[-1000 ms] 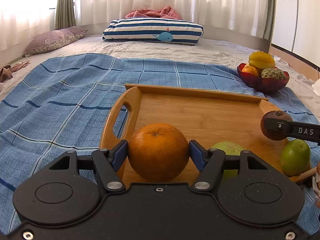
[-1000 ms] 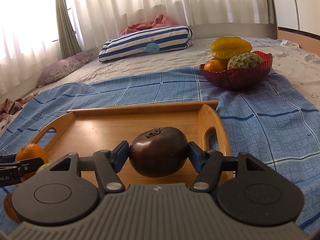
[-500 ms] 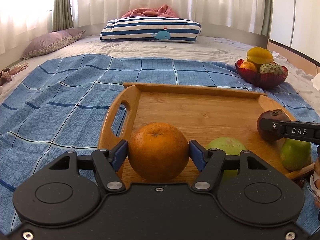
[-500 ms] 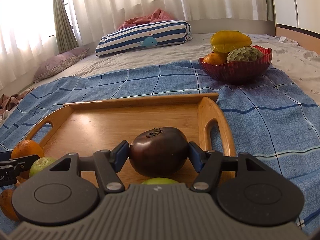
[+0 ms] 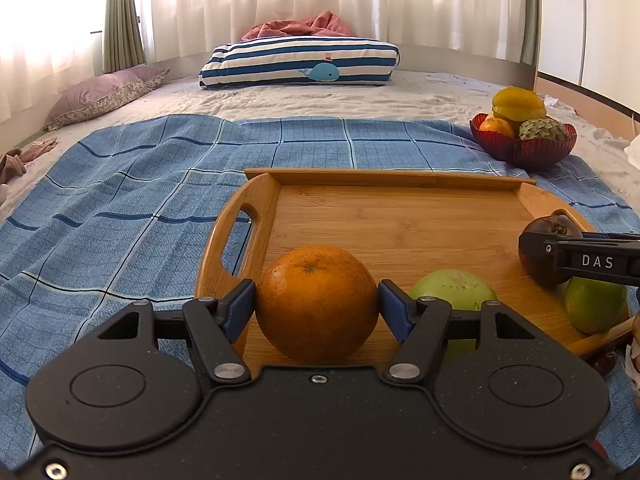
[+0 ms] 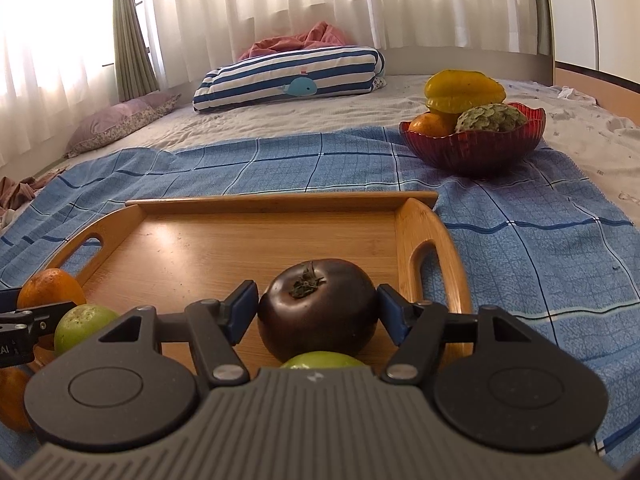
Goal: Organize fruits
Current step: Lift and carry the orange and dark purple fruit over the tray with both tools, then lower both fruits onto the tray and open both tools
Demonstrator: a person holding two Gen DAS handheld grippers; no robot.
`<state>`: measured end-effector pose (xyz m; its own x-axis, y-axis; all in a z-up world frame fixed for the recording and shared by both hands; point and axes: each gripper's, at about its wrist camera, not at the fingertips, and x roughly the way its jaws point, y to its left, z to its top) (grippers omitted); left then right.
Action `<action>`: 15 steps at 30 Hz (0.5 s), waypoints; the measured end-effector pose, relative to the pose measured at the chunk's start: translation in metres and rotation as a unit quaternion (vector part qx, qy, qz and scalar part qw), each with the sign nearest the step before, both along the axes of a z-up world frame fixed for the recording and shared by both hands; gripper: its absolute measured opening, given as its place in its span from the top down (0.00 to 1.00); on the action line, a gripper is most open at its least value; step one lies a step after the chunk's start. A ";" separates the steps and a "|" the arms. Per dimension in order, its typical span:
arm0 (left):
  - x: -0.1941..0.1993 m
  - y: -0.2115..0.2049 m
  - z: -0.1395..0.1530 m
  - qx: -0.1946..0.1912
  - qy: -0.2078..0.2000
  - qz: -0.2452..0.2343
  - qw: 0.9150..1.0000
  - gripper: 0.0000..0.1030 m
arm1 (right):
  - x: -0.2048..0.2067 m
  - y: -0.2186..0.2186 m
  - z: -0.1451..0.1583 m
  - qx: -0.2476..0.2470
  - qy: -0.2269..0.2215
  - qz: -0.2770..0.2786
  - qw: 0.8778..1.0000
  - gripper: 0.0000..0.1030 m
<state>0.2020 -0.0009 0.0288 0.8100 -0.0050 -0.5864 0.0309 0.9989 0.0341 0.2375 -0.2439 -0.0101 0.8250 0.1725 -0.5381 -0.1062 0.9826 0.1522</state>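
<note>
My left gripper is shut on an orange over the near left part of the wooden tray. My right gripper is shut on a dark purple fruit over the tray's near right part; this fruit also shows in the left wrist view. Two green fruits lie on the tray's near edge: one beside the orange, one under the right gripper. The held orange shows at the left of the right wrist view.
A red glass bowl with a starfruit, an orange and a custard apple stands beyond the tray on the right. The tray rests on a blue checked blanket on a bed. A striped pillow lies at the back. Another orange lies near left.
Both grippers have drawn back and a little up from the tray with their fruits still held. The green fruits have come further into view.
</note>
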 end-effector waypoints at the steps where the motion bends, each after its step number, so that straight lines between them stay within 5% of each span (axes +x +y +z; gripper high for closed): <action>1: 0.000 0.000 0.000 0.001 0.000 0.000 1.000 0.37 | 0.000 0.000 0.000 0.000 0.000 0.000 1.000 0.30; 15: -0.005 -0.007 0.009 0.015 -0.022 -0.007 1.000 0.31 | -0.010 0.007 0.007 -0.028 -0.024 0.009 0.999 0.14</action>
